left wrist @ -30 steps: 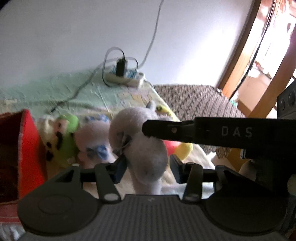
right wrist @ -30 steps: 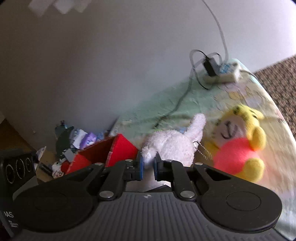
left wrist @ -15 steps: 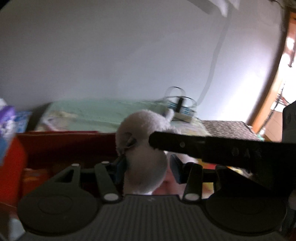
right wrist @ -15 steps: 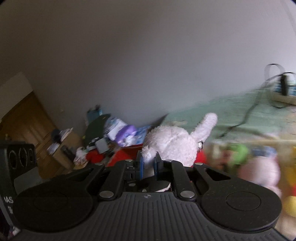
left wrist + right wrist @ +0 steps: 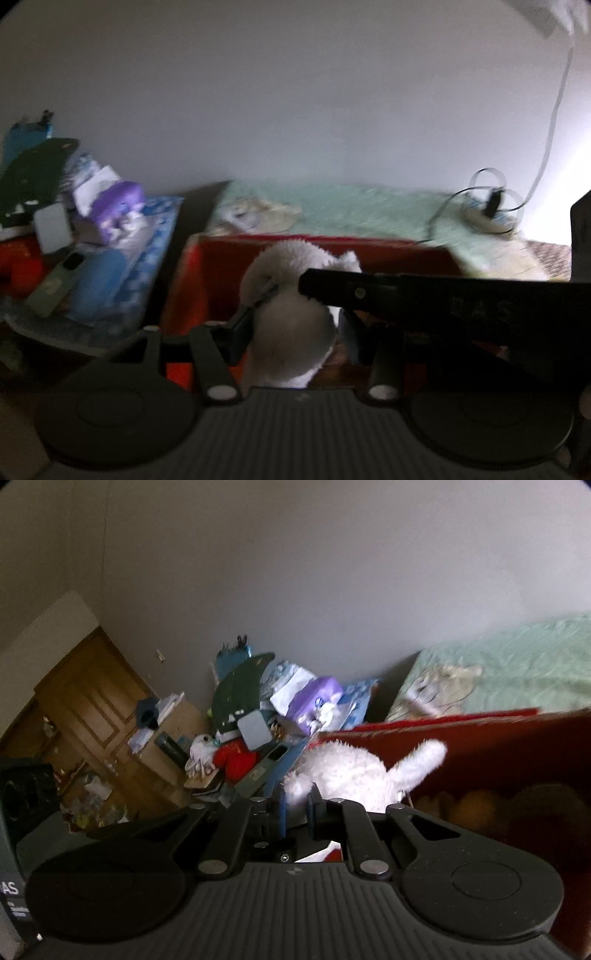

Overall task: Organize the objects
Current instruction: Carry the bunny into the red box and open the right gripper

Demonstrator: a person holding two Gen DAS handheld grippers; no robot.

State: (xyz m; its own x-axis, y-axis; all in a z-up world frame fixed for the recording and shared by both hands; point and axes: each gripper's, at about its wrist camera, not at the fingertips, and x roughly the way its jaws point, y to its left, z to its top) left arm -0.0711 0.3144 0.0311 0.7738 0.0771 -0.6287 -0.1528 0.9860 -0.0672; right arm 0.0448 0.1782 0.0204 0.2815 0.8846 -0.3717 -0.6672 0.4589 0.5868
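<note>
The left claw (image 5: 291, 328) has its fingers set apart, one on each side of the white plush toy (image 5: 291, 317); the left pad touches the fur, while contact on the right side cannot be told through the blur. The right claw (image 5: 297, 806) is clamped on a tuft of the same white plush toy (image 5: 354, 775), its two blue pads close together with fur pinched between them. The toy hangs just ahead of both claws, over the open red box (image 5: 369, 254), with one long ear (image 5: 424, 757) pointing up and to the right of the right claw. The box's far wall rises behind the toy, and dim brownish shapes lie inside it to the right of the right claw. Beyond the box lies the bed with a green sheet (image 5: 351, 206), and a power strip with cables (image 5: 487, 214) rests far right of the left claw. To the left of both claws sits a pile of clutter (image 5: 280, 701) against the wall.
</note>
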